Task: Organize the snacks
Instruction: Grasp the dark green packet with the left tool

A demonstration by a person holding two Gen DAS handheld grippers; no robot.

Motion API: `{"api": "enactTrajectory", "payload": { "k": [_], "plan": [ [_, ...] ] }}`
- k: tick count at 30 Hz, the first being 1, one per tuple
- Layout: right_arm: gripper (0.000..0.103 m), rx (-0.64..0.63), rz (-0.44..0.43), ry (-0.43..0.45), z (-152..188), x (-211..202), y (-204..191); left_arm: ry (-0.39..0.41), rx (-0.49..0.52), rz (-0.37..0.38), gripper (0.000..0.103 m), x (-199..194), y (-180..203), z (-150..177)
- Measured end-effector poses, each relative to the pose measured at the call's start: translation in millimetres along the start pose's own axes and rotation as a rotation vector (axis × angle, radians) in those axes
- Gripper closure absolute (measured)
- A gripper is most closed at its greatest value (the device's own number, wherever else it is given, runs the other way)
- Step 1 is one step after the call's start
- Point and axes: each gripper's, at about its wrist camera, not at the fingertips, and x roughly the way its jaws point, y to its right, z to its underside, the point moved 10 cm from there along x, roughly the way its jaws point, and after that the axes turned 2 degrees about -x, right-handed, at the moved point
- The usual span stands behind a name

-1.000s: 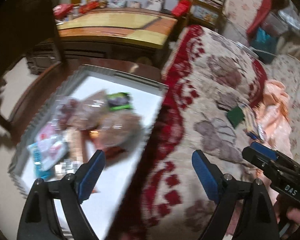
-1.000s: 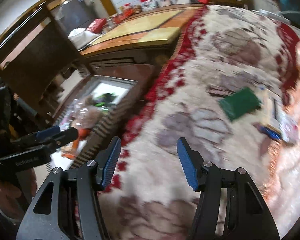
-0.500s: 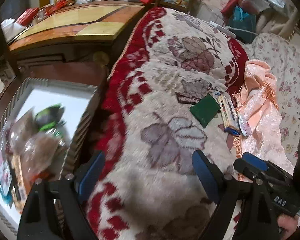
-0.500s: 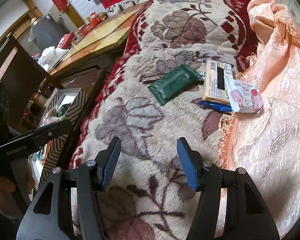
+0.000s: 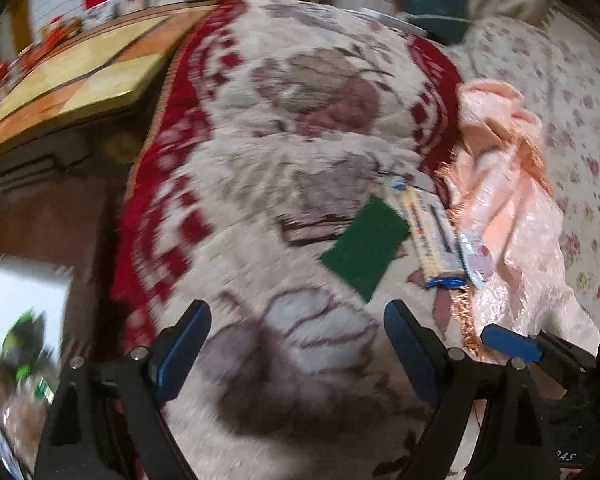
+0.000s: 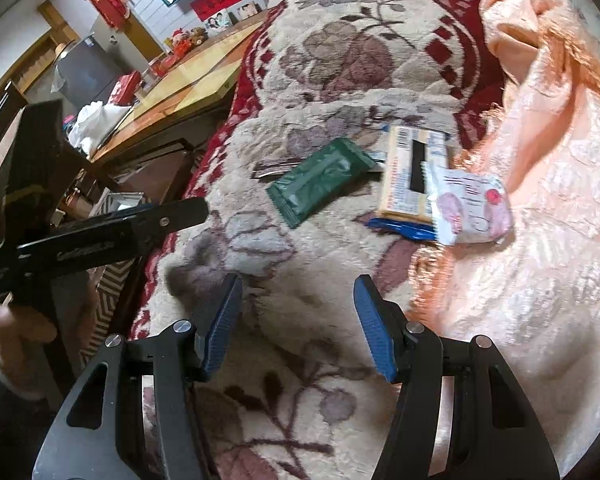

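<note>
The green packet (image 6: 320,182), the yellow wafer pack (image 6: 410,176) and the small white pouch (image 6: 470,210) lie huddled on the plush blanket (image 6: 300,280), probably awaiting collection, so both the right tool (image 6: 298,320) and left tool (image 5: 296,354) hang above it released and empty.

Floral blanket (image 6: 320,92), peach cloth (image 6: 548,184), wooden table (image 5: 72,76).

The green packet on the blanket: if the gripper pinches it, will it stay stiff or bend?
The green packet looks flat and thin, so probably light and bendable. Its glossy, wrinkled film may be slippery. It lies on a plush blanket, so the fingers may sink.
</note>
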Motion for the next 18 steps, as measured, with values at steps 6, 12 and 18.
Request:
{"api": "enactTrajectory", "payload": {
  "k": [6, 12, 18],
  "plan": [
    [0.045, 0.063, 0.0, 0.009, 2, -4, 23, -0.012, 0.16, 0.013, 0.013, 28, 40, -18],
    [0.045, 0.109, -0.002, 0.027, 0, -8, 37, -0.048, 0.313, -0.043, 0.013, 59, 64, -25],
    [0.045, 0.144, -0.018, 0.044, -5, -11, 43, -0.119, 0.388, -0.058, 0.042, 88, 75, -17]
  ]
}}
